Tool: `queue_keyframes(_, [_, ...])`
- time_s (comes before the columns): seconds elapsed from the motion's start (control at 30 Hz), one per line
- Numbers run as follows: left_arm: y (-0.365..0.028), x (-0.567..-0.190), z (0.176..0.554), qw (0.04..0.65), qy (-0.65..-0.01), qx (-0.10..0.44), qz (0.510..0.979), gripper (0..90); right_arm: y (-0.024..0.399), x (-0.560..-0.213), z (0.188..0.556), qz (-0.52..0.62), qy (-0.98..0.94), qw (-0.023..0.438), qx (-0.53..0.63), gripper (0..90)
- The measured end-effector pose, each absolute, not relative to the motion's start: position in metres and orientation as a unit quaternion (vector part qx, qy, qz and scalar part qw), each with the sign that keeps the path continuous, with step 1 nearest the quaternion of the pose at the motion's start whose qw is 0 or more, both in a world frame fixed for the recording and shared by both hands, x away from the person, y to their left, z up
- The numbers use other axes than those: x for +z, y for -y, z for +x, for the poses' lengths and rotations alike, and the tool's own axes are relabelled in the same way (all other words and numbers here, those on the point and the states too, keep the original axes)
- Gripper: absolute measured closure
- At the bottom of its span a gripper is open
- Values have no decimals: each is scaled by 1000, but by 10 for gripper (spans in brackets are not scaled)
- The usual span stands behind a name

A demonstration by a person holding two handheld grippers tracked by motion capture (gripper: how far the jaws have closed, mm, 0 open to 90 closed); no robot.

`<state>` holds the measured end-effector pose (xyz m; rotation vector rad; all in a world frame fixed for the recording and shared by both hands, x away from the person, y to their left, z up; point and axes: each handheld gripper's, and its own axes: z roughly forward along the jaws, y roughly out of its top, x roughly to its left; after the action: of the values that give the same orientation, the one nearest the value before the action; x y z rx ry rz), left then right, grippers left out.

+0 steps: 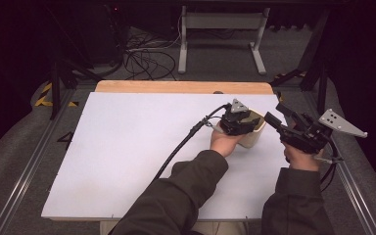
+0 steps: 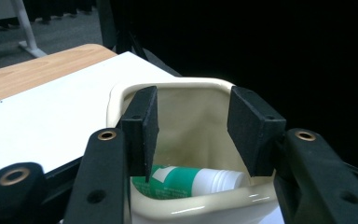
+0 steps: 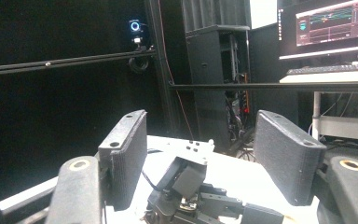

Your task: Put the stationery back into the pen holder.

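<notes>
From above, the left gripper (image 1: 238, 121) hangs over a cream cup (image 1: 254, 137) at the table's (image 1: 127, 147) far right; the right gripper (image 1: 286, 120) hovers just right of it. The left gripper view shows released jaws above a green-and-white tube (image 2: 191, 181) lying inside the cup. The right gripper view shows its jaws spread, empty.

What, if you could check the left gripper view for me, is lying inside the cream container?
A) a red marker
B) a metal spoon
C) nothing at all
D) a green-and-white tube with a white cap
D: in the left gripper view, a green-and-white tube with a ribbed white cap lies across the bottom of the cream container, below the open left gripper.
</notes>
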<state>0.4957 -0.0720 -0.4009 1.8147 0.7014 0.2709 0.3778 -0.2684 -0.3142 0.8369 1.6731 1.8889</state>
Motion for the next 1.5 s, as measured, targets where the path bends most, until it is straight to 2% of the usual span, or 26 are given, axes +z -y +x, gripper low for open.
queue_keyframes(0.6, [70,-399,498,575,-297,99,756,410,267,-314,378,305,-613,239,688,357])
queue_keyframes(1.5, [69,-395,497,580,-283,111,756,231,269,-315,378,304,-613,241,688,357])
